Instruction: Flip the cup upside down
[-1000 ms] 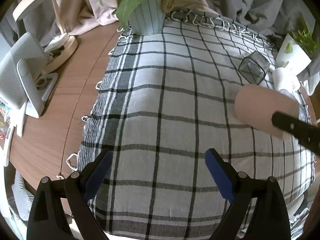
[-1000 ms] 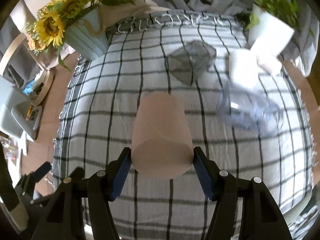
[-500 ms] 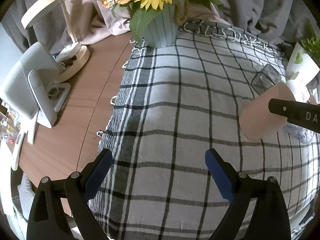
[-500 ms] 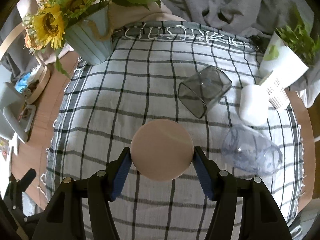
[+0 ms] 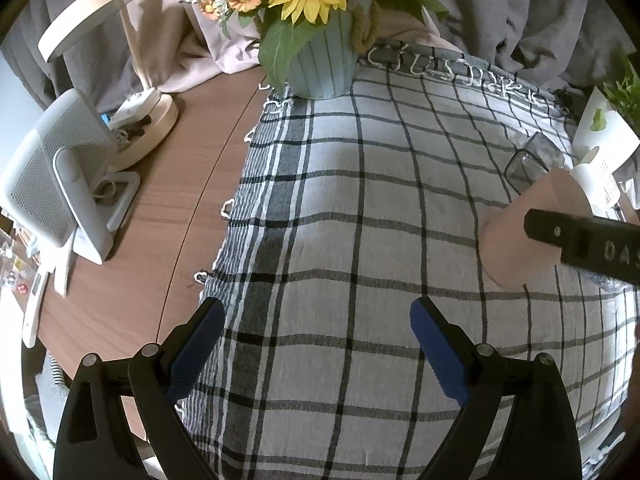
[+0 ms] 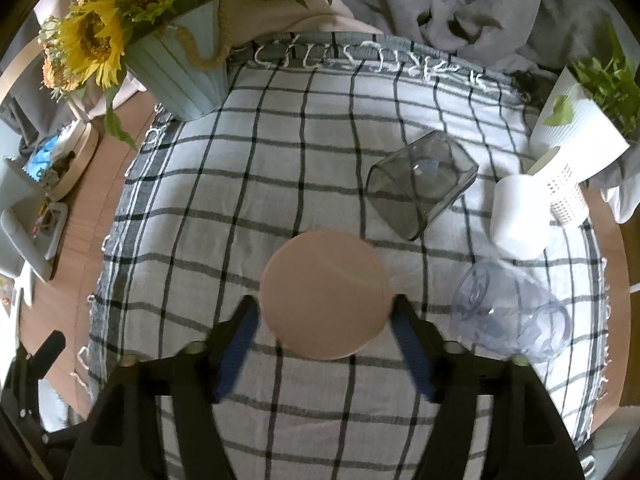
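A pale pink cup [image 6: 326, 294] stands mouth down on the checked cloth [image 6: 240, 200], its flat base facing the right wrist camera. My right gripper [image 6: 325, 312] has its blue pads against the cup's two sides, near the base. In the left wrist view the same cup [image 5: 520, 240] stands at the right with a black finger [image 5: 584, 240] of the right gripper across it. My left gripper [image 5: 316, 344] is open and empty, low over the cloth's left part.
A smoky glass [image 6: 420, 180] and a clear bluish cup [image 6: 508, 312] lie on their sides to the right. A white cup [image 6: 520, 216] and white planter [image 6: 576, 132] stand at the right edge. A sunflower pot [image 6: 184, 76] is at the back left, a lamp [image 5: 120, 40] and fan [image 5: 60, 176] on the wood.
My right gripper has turned the pink cup from lying sideways to mouth down and lowered it to the cloth. My left gripper has drawn back a little.
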The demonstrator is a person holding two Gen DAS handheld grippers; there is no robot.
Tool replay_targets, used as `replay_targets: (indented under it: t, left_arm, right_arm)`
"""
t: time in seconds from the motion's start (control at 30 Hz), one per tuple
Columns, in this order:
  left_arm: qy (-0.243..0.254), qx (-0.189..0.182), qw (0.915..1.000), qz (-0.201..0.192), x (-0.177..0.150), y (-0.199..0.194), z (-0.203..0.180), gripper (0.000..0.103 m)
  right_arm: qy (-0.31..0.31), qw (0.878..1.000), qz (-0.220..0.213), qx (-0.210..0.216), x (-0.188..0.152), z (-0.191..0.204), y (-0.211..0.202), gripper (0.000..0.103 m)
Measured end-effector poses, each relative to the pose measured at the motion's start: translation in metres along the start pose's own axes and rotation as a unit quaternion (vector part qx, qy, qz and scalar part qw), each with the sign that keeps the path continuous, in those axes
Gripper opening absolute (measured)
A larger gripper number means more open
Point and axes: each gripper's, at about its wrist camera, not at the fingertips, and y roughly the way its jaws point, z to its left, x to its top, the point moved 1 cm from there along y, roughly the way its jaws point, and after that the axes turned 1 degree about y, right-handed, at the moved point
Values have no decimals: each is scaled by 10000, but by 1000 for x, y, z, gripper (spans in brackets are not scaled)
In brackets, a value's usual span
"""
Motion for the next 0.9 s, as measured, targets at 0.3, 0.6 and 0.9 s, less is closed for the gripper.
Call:
replay_targets:
  t: [0.3,0.6,0.9]
  left_arm:
    - [-24,160,9994,-296,-7,-24,3,96]
    - [-40,174,9966,-799,-39,-80,-18,102]
    - [-163,151,9911,-1315,-79,-146,-40,103]
  right_arm:
    - [146,9982,-569,130,-29,-2,-41,87]
    - [467,9889,-1384,273,-87,-34,-110,88]
    - [669,9791,-1898,308,-142,-75,-167,89]
